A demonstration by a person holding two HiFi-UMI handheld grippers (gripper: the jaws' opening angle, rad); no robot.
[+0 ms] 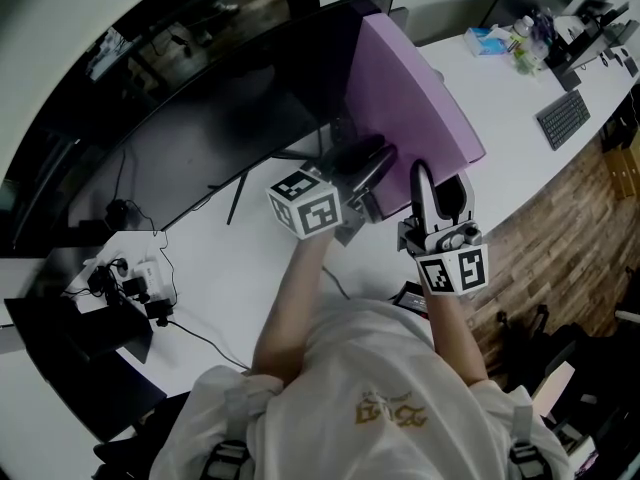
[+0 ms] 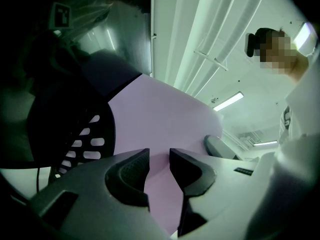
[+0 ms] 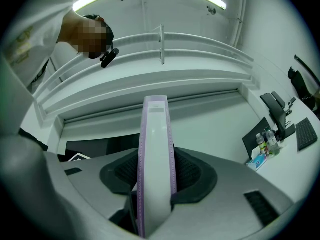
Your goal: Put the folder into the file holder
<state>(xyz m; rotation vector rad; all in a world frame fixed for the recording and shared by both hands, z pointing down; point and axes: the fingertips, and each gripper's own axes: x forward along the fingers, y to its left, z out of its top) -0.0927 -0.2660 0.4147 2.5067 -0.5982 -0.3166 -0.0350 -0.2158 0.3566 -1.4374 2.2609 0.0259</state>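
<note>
Right gripper view: the folder [image 3: 156, 129], judged stiff, light and slick, is clamped at its narrow edge by the right tool [image 3: 156, 176], its cover pinched by the left tool [image 2: 159, 171].

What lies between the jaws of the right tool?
The purple folder, seen edge-on and clamped in the right tool; the right gripper view shows it.

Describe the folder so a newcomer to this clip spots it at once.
Find the long white desk with the big dark screen on it. At that screen's right end, clamped in the right tongs, the folder stands as a broad flat slab. Nothing else nearby is purple.
</note>
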